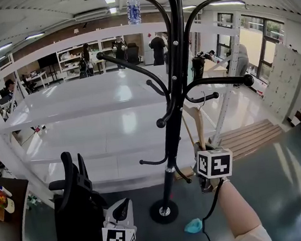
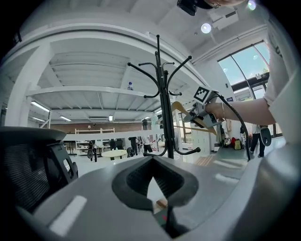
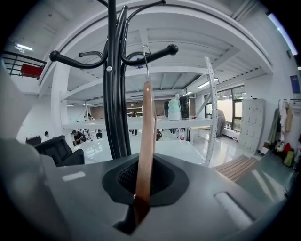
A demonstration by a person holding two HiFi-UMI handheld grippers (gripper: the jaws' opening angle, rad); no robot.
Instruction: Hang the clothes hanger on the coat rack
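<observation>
A black coat rack (image 1: pixel 168 142) with curved arms stands in the middle of the head view. My right gripper (image 1: pixel 202 150) is just right of its pole, shut on the lower end of a wooden hanger (image 1: pixel 197 122) held upright. In the right gripper view the hanger (image 3: pixel 146 141) rises from the jaws, and its wire hook (image 3: pixel 145 61) is level with a ball-ended rack arm (image 3: pixel 155 52). I cannot tell whether the hook rests on that arm. My left gripper (image 1: pixel 122 206) hangs low near the floor, shut with nothing in it, pointing up at the rack (image 2: pixel 164 103).
A black office chair (image 1: pixel 74 204) stands left of the rack's round base (image 1: pixel 164 211). White shelving (image 1: pixel 112 110) runs behind the rack, with a water bottle (image 1: pixel 134 7) on its top board. A wooden pallet (image 1: pixel 252 136) lies to the right and a blue scrap (image 1: pixel 193 225) on the floor.
</observation>
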